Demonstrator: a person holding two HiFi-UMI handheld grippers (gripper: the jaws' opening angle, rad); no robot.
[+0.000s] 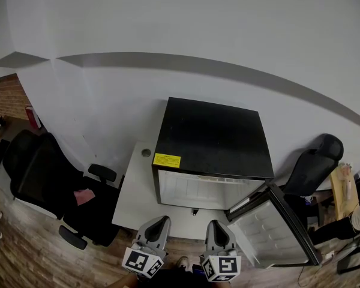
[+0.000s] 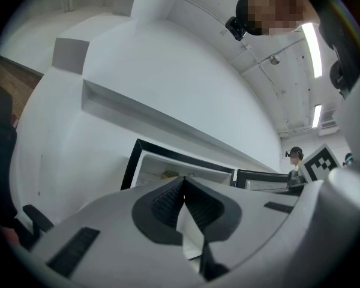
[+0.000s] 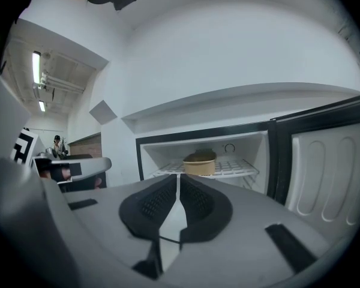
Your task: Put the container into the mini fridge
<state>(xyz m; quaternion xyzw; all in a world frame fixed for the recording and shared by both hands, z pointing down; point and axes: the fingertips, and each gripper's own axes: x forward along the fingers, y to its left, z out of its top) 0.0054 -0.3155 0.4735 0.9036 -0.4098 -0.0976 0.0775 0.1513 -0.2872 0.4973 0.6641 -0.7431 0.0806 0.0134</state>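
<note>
A black mini fridge [image 1: 213,138] stands on a white table [image 1: 135,197]; its door [image 1: 276,233] is swung open to the right. In the right gripper view a tan container [image 3: 200,162] with a darker lid sits on the wire shelf [image 3: 234,168] inside the fridge [image 3: 147,152]. Both grippers hang in front of the fridge, below the table's front edge. My left gripper [image 1: 162,219] is shut and empty, its pads meeting at the tip [image 2: 184,179]. Jaws together, my right gripper [image 1: 216,222] holds nothing and points at the open fridge [image 3: 179,176].
A black office chair [image 1: 42,179] stands left of the table, with a second dark chair [image 1: 312,167] to the right behind the open door. A person's arm [image 1: 357,218] shows at the far right edge. A grey wall rises behind the fridge.
</note>
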